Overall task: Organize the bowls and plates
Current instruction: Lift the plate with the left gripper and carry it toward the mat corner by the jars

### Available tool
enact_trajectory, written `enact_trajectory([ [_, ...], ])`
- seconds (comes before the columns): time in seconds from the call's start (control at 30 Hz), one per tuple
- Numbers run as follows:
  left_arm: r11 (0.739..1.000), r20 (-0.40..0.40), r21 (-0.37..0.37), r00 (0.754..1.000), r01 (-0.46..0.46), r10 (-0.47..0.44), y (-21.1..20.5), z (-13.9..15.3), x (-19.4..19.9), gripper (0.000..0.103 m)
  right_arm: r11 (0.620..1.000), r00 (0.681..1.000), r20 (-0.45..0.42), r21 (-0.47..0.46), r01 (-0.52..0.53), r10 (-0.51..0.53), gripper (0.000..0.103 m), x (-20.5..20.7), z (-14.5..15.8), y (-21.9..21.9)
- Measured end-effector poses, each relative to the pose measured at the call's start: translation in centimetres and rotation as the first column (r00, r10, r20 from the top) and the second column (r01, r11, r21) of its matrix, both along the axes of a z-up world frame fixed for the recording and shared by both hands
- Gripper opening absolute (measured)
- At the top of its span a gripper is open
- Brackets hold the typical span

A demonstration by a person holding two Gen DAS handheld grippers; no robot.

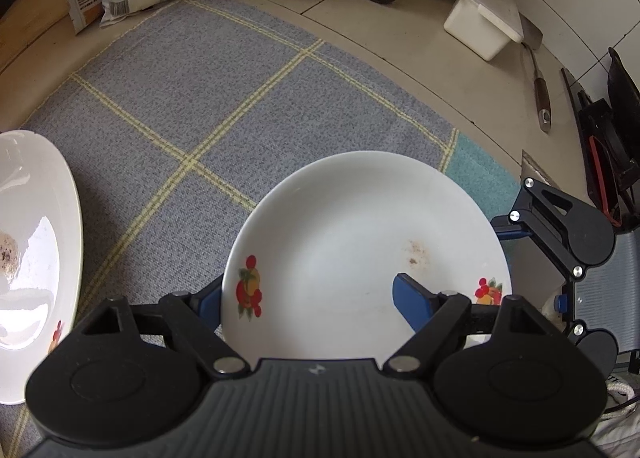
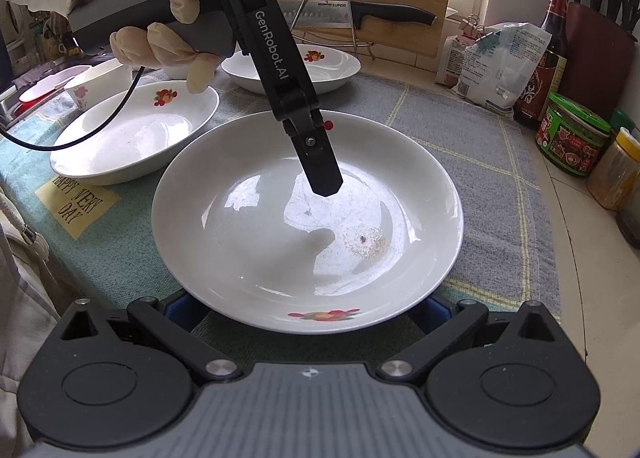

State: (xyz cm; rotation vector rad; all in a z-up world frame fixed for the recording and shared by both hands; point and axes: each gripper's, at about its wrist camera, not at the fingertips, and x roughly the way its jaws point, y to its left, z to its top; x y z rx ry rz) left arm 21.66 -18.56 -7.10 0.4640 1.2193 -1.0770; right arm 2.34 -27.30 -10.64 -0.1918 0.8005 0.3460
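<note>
We have the plate on the grey cloth, its rim between the left gripper's half-spread fingers: one blue pad lies over the inside, the other sits under the outer edge, straddling the rim ready to pinch it. Whether the pads press, we cannot tell. Our right gripper waits at the near rim, probably to steady the plate; the plate hides its fingertips, so its spread stays unclear. Two more dishes wait behind, partly masked by the gloved hand.

Probably home kitchen: sauce bottles, knife.
</note>
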Motion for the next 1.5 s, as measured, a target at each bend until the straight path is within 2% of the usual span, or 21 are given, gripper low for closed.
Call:
enact_trajectory([
  [0.33, 0.999, 0.01, -0.032, 0.999, -0.032, 0.032, -0.6, 1.2, 0.7, 0.084, 1.0, 1.0, 0.009, -0.023, -0.016, 0.016, 0.103, 0.5, 1.3, -0.8],
  [0.7, 0.997, 0.035, -0.051, 0.998, -0.056, 0.058, -2.8, 2.3, 2.9, 0.084, 0.999, 0.999, 0.024, -0.031, -0.039, 0.039, 0.103, 2.8, 2.2, -3.2],
  [1.5, 0.993, 0.042, -0.053, 0.993, -0.109, 0.111, -6.9, 1.0, 9.1, 0.084, 0.997, 0.997, 0.017, -0.03, -0.077, 0.078, 0.103, 9.9, 1.1, -8.4],
])
